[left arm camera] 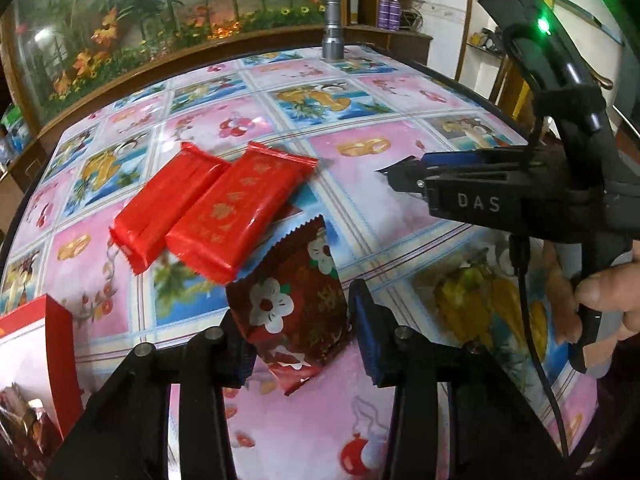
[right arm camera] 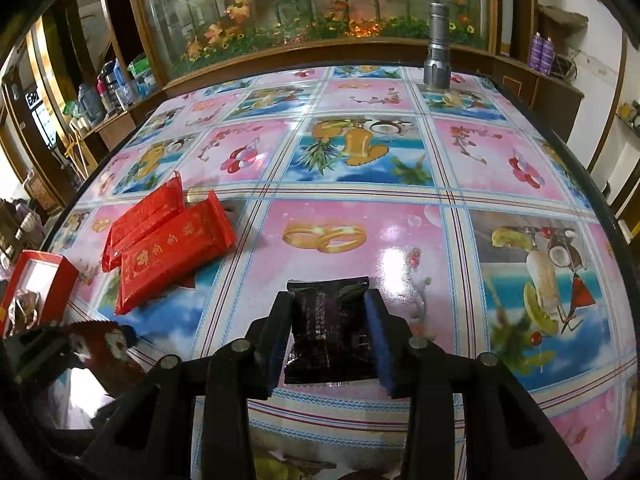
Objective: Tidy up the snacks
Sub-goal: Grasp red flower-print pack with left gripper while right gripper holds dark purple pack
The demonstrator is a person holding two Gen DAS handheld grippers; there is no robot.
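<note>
My left gripper point(left arm camera: 298, 332) is shut on a dark red snack packet with white flowers point(left arm camera: 292, 300), held over the table. Two bright red snack packets point(left arm camera: 224, 216) lie side by side just beyond it; they also show in the right wrist view point(right arm camera: 168, 240). My right gripper point(right arm camera: 328, 340) is shut on a black snack packet point(right arm camera: 332, 336) above the table; this gripper shows from the side in the left wrist view point(left arm camera: 396, 178). A red box point(left arm camera: 44, 352) with wrapped snacks inside stands at the left edge; it also shows in the right wrist view point(right arm camera: 40, 284).
The table point(right arm camera: 400, 240) has a glossy pink and blue picture cloth. A grey metal flashlight point(right arm camera: 438, 52) stands upright at the far edge. A wooden cabinet with flower-painted glass point(right arm camera: 312, 0) runs behind the table.
</note>
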